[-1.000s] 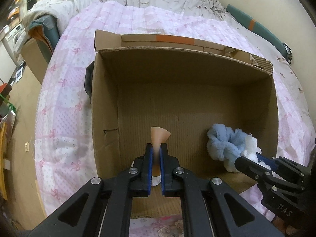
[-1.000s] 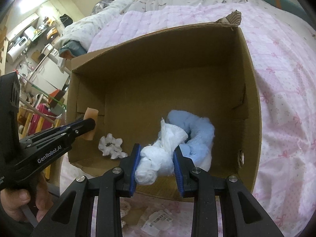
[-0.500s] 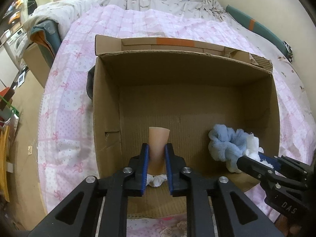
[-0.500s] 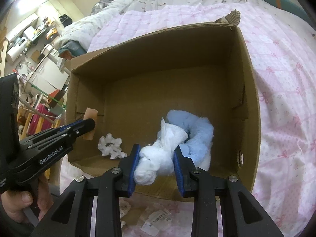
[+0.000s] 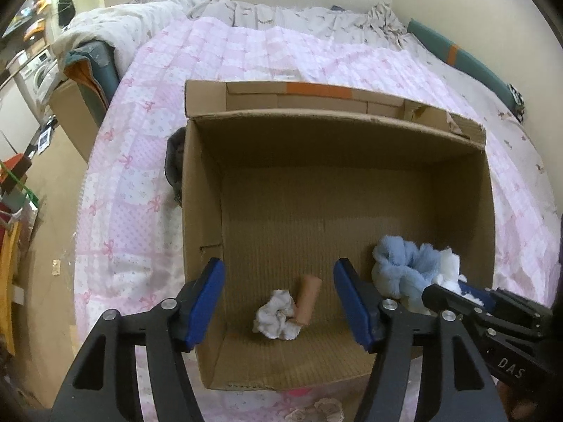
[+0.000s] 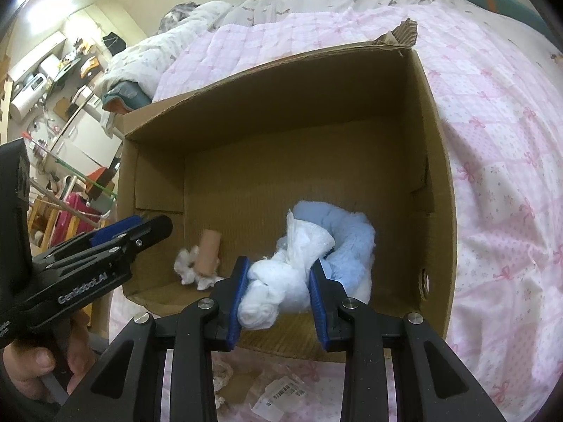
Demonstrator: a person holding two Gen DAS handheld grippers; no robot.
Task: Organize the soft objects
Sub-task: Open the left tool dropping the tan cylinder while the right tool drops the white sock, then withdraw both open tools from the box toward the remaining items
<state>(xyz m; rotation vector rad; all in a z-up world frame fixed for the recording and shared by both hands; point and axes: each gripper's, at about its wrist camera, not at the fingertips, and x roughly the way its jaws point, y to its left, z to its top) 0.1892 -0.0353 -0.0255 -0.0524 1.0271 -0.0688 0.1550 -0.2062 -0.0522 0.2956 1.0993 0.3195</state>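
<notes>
While the left gripper [image 5: 279, 300] gapes over a tan fabric roll [image 5: 308, 300] and white scrunchie [image 5: 278, 314], the right gripper [image 6: 278, 297] clamps a knotted white cloth [image 6: 278, 290], brown cardboard box [image 6: 309, 105] walls surrounding both.

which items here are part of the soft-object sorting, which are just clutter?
Job: cardboard box; tan roll; white scrunchie; blue fluffy piece; white cloth in the right gripper; left gripper, open.

Clutter: barcode label; pink quilt.

Black claw [image 5: 279, 300], blue pads [image 5: 206, 302]
</notes>
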